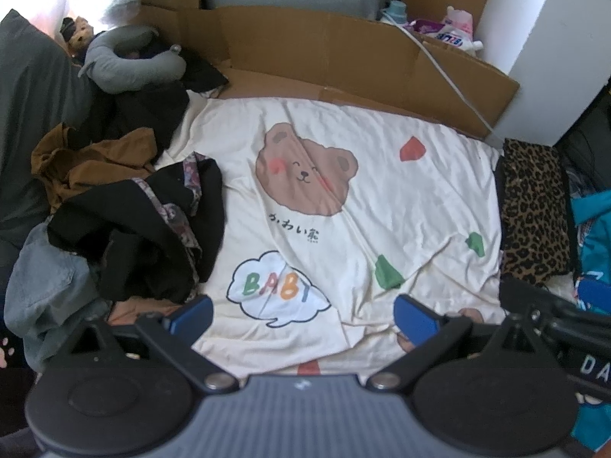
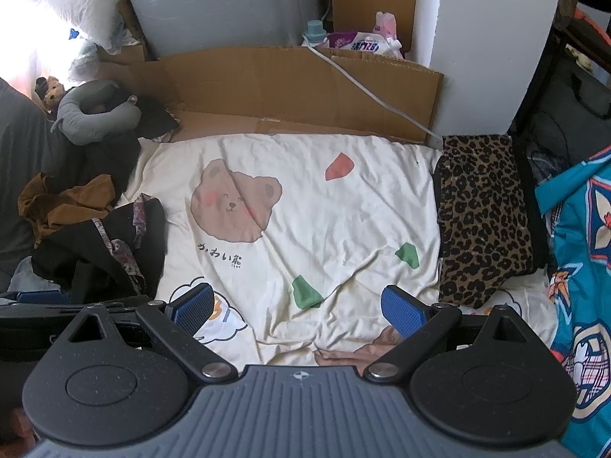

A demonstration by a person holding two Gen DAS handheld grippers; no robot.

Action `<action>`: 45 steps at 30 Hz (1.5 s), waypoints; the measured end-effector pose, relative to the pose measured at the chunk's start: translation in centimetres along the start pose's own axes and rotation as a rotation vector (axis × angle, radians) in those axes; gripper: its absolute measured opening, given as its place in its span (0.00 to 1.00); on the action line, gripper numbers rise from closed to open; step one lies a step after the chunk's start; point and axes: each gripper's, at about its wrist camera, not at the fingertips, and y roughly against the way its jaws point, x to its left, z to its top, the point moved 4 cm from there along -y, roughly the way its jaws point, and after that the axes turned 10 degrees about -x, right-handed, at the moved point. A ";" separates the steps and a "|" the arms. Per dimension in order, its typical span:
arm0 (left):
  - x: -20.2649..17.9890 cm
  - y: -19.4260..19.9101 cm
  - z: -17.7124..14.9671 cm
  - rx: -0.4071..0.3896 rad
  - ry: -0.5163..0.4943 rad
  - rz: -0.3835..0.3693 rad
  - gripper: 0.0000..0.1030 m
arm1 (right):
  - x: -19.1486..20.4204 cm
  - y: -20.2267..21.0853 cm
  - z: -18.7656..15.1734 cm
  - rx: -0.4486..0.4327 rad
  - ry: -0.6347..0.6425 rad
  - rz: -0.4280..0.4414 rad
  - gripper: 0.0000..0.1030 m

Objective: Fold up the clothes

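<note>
Cream cotton, printed with a brown bear and the word BABY, is lying spread across the work surface as a sheet [image 1: 401, 206], wrinkled and bare in the middle. The left gripper [image 1: 303, 315] is hovering above its near edge, blue pads [image 1: 191, 313] spread wide and holding nothing. The right gripper [image 2: 298, 309] is hanging just beside it, jaws likewise wide apart and empty. A heap of unfolded clothes [image 1: 126, 229], black, brown and denim, is sitting along the sheet's left side. A folded leopard-print garment [image 2: 481, 217] is resting at the right edge. Flattened cardboard [image 1: 324, 49] is standing behind
</note>
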 end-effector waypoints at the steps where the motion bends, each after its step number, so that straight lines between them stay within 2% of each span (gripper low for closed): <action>1: 0.0 0.1 0.1 -0.002 0.001 -0.002 0.99 | 0.0 0.0 0.1 0.000 -0.003 -0.001 0.95; 17: 1.6 0.3 2.8 -0.042 0.012 -0.001 0.99 | 1.1 -0.7 2.0 0.003 -0.003 0.022 0.95; 19: 2.4 0.0 3.2 -0.020 0.028 -0.018 0.99 | 1.8 -0.6 2.1 0.015 -0.008 0.070 0.95; 21: 3.3 -0.1 3.6 -0.009 0.063 0.000 0.99 | 2.8 -0.5 2.2 0.025 -0.001 0.097 0.95; 27: 6.6 -0.4 5.4 0.012 0.093 0.020 0.99 | 4.8 0.3 2.9 0.002 0.010 0.132 0.95; 33: 9.0 0.6 8.3 -0.015 0.014 0.040 0.99 | 5.6 0.7 3.7 -0.029 0.013 0.154 0.95; 41: 12.5 0.4 10.2 -0.047 0.050 0.041 0.99 | 5.7 0.0 3.2 -0.084 -0.004 0.173 0.95; 45: 14.2 -0.7 10.0 -0.040 0.080 0.050 0.99 | 5.8 -1.0 2.3 -0.066 -0.021 0.188 0.94</action>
